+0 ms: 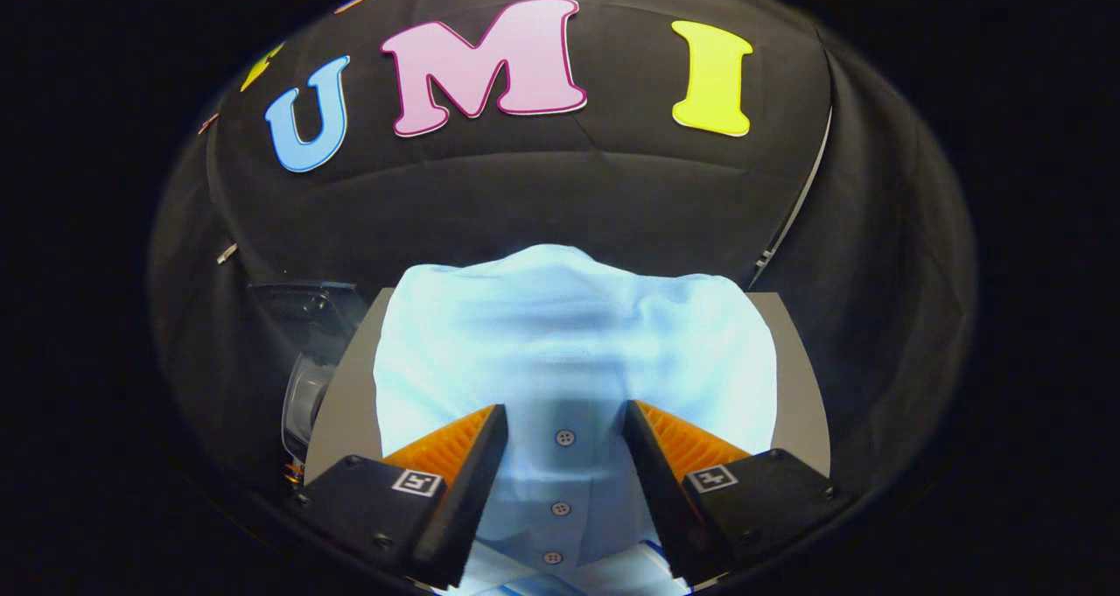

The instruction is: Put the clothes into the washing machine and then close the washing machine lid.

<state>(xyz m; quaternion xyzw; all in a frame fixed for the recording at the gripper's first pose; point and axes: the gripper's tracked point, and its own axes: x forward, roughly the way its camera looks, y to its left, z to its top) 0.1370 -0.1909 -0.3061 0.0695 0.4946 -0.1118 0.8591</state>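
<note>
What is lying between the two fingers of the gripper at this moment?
In the gripper view, the light blue shirt lies between the open gripper fingers: its button strip with three buttons. The fingers are apart, not pressing it.

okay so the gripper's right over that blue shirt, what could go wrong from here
1. The gripper is open with the buttoned strip of the light blue shirt between its fingers; closing there may pinch just one thin layer, which could slip out.
2. A finger might land on a button and grip poorly.
3. The shirt spreads wide over the grey surface; lifted from one spot, it may trail and catch on the washing machine beside it.
</note>
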